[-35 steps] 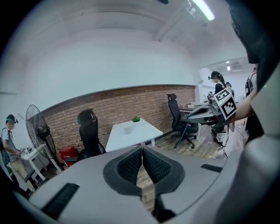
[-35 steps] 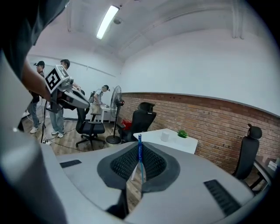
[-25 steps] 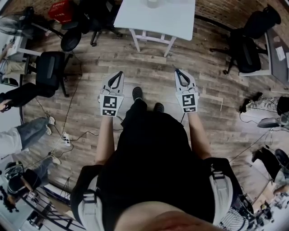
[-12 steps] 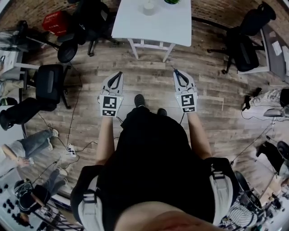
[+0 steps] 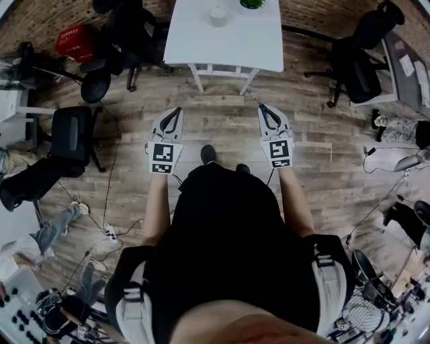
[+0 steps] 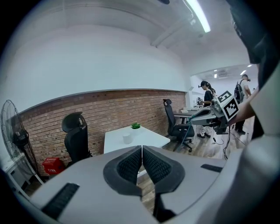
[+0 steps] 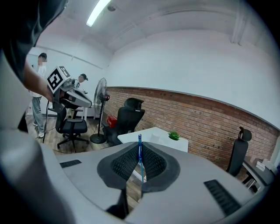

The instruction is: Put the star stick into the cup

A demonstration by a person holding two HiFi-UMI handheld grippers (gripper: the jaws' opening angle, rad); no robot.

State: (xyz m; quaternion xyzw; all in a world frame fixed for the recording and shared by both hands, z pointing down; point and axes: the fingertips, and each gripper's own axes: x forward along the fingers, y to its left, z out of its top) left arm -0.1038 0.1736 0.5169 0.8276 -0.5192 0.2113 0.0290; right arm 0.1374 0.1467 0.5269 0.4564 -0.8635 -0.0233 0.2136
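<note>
A thin blue star stick (image 7: 139, 150) stands upright between the jaws of my right gripper (image 7: 140, 145), which is shut on it. My left gripper (image 6: 142, 148) is shut with nothing in it. In the head view both grippers are held out in front of the person over the wooden floor, the left (image 5: 175, 111) and the right (image 5: 263, 107). The white cup (image 5: 217, 16) stands on the white table (image 5: 225, 41) ahead, well beyond both grippers. The cup also shows small in the left gripper view (image 6: 127, 138) and in the right gripper view (image 7: 154, 137).
A small green plant (image 5: 253, 3) sits on the table behind the cup. Black office chairs (image 5: 70, 127) (image 5: 359, 64) stand to either side, with a red box (image 5: 75, 41) at the left. Cables (image 5: 111, 201) trail on the floor. Other people stand at the room's edges.
The table, with cup and plant, has slid down the head view toward the grippers; the person has stepped closer. Both grippers keep their pose and stay shut.
</note>
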